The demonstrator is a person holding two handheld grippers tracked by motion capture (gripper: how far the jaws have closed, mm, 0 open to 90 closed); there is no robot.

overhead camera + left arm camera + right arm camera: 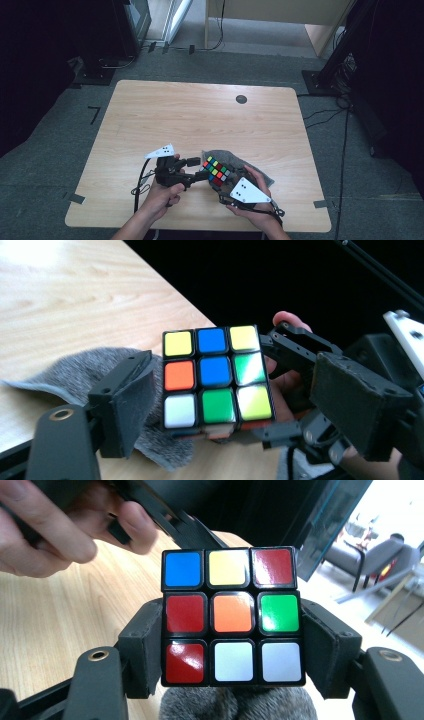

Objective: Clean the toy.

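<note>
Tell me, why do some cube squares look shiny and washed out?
Glare: in the left gripper view, light bounces off the cube's right green and yellow squares; in the right gripper view, the red squares shine and the bright room behind is blown white; the high view is dim at its edges.

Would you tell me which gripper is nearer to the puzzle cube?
Right. The right gripper clamps the puzzle cube between its fingers; the left gripper has its fingers either side, apart from it.
</note>
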